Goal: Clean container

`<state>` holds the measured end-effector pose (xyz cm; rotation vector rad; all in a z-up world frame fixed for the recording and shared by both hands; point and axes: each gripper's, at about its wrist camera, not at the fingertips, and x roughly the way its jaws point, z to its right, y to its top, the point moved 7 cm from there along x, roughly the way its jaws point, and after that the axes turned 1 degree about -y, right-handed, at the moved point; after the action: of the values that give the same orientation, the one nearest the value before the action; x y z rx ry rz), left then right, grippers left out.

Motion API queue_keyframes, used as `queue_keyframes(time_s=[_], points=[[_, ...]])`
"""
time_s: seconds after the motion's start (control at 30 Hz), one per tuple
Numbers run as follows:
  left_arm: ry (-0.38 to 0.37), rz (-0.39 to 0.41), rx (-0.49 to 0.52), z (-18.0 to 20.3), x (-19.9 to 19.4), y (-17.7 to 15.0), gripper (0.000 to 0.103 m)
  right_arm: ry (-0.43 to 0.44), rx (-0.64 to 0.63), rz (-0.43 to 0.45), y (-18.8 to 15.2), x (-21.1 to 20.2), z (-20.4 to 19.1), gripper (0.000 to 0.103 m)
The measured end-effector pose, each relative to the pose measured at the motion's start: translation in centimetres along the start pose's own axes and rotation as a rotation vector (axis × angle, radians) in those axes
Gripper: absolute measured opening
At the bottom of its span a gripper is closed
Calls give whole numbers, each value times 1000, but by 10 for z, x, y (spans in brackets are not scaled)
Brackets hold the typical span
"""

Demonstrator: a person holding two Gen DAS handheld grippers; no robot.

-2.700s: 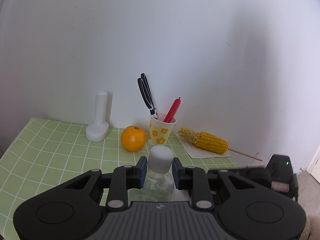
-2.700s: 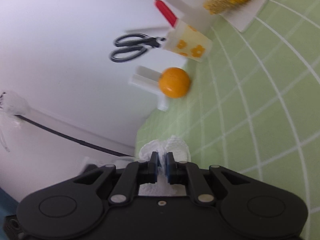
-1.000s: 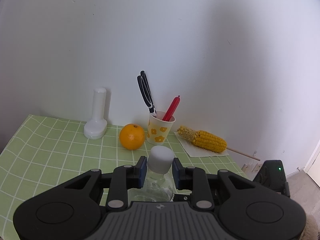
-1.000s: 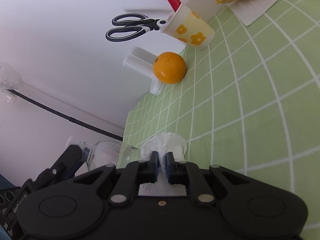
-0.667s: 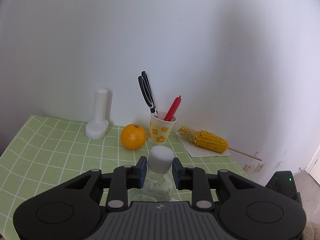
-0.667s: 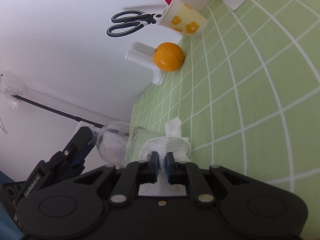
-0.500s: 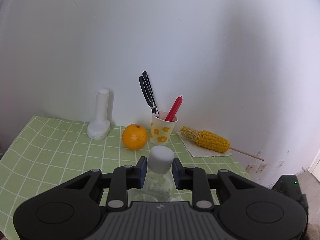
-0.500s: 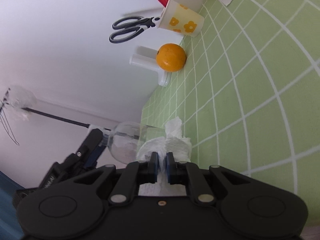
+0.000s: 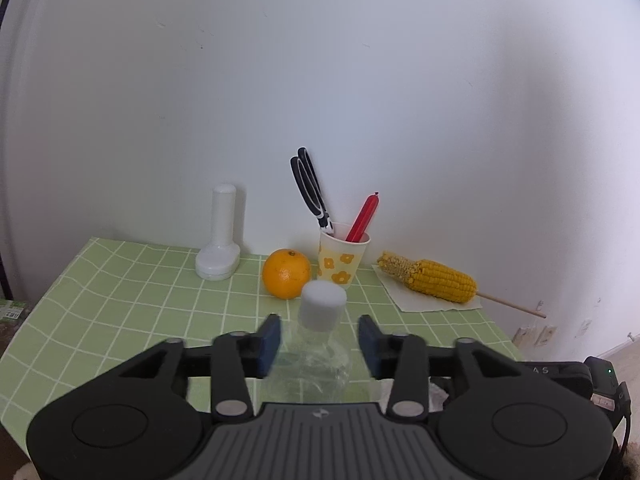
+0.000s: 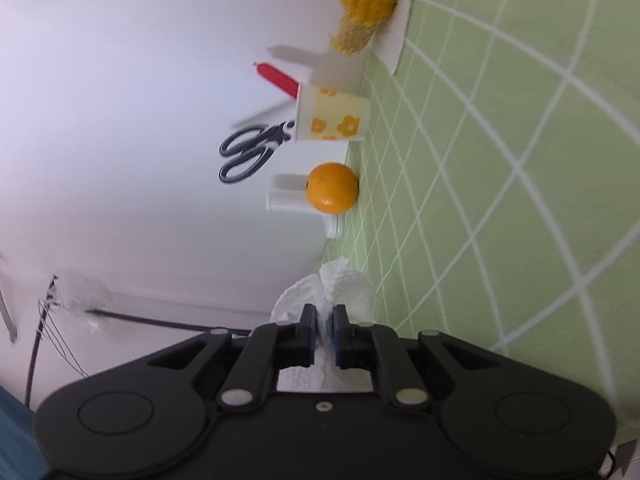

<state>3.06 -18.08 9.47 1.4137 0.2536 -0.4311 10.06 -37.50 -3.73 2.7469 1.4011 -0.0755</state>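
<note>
A clear plastic bottle point(image 9: 310, 364) with a white cap point(image 9: 323, 305) stands upright between the fingers of my left gripper point(image 9: 319, 338). The jaws stand apart from the bottle's neck, with a gap on each side. My right gripper point(image 10: 324, 330) is shut on a crumpled white paper towel point(image 10: 332, 288). Its view is rolled sideways, with the green checked tablecloth point(image 10: 500, 200) on the right. The right gripper's body point(image 9: 560, 376) shows at the lower right of the left wrist view.
Along the white wall stand a white plastic stand point(image 9: 219, 240), an orange point(image 9: 286, 268), a flowered paper cup point(image 9: 343, 255) holding scissors point(image 9: 310, 188) and a red pen point(image 9: 363, 213), and corn on a skewer point(image 9: 432, 276) on a white napkin. The tablecloth's edge point(image 9: 24, 320) drops off at left.
My left gripper's jaws have opened away from the bottle's neck. My right gripper has swung, so the bottle and left gripper left its view; it still pinches the towel.
</note>
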Motion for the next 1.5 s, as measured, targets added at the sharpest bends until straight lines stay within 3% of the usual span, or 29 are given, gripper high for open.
queue_keyframes(time_s=[0.07, 0.33, 0.43, 0.87, 1.5], points=[[22, -6, -3, 3, -1, -8, 70, 8, -3, 10, 2, -3, 1, 9], [180, 20, 166, 22, 33, -36, 73, 0, -55, 11, 2, -6, -1, 9], [218, 0, 125, 13, 41, -40, 73, -4, -68, 12, 1, -8, -1, 9], [181, -34, 169, -8, 23, -40, 78, 4, -89, -11, 0, -5, -3, 9], [356, -9, 44, -90, 21, -17, 78, 4, -103, -34, -3, -3, -4, 9]])
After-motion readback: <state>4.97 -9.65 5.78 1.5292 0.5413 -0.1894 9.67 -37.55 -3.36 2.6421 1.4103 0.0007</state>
